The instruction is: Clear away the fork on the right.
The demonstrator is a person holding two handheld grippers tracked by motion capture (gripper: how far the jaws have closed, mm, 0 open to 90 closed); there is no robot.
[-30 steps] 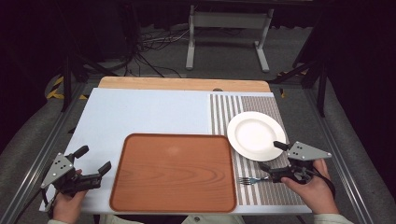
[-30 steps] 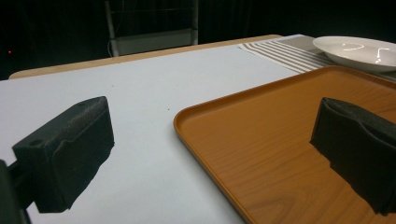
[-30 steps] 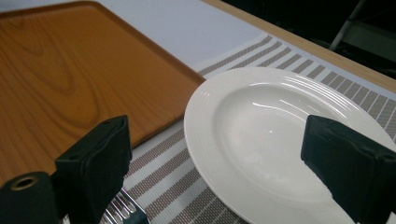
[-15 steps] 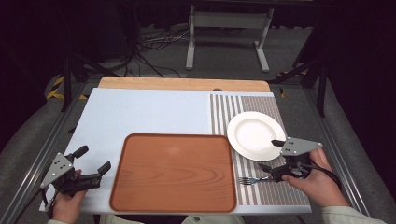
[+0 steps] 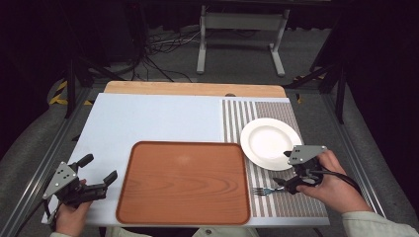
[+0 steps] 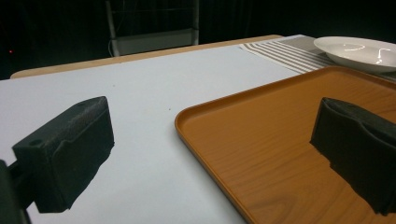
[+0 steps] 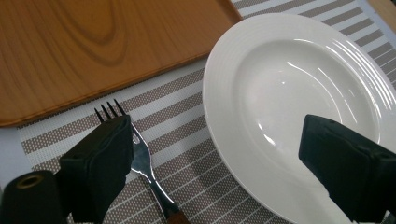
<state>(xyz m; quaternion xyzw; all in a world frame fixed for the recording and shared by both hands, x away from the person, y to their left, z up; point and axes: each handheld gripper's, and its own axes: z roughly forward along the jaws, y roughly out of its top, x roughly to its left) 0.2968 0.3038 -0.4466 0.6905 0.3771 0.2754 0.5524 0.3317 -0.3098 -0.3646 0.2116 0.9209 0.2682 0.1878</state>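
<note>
A metal fork (image 5: 263, 190) (image 7: 141, 160) lies on the striped placemat (image 5: 276, 205), tines toward the wooden tray (image 5: 183, 183). Just behind it sits a white plate (image 5: 271, 142) (image 7: 299, 88). My right gripper (image 5: 283, 169) (image 7: 219, 168) is open and holds nothing: in the right gripper view one jaw hangs over the fork's neck and the other over the plate's near rim. At the table's front left corner my left gripper (image 5: 98, 169) (image 6: 210, 149) is open and empty, beside the tray's (image 6: 289, 140) left edge.
The tray (image 7: 93, 42) is bare and fills the front middle of the pale blue tabletop (image 5: 148, 123). A wooden strip (image 5: 192, 89) runs along the far edge. In the left gripper view the plate (image 6: 359, 49) shows at the far right.
My right gripper has slid a little to the left, closer over the fork and the plate's near rim. The left gripper has stayed put.
</note>
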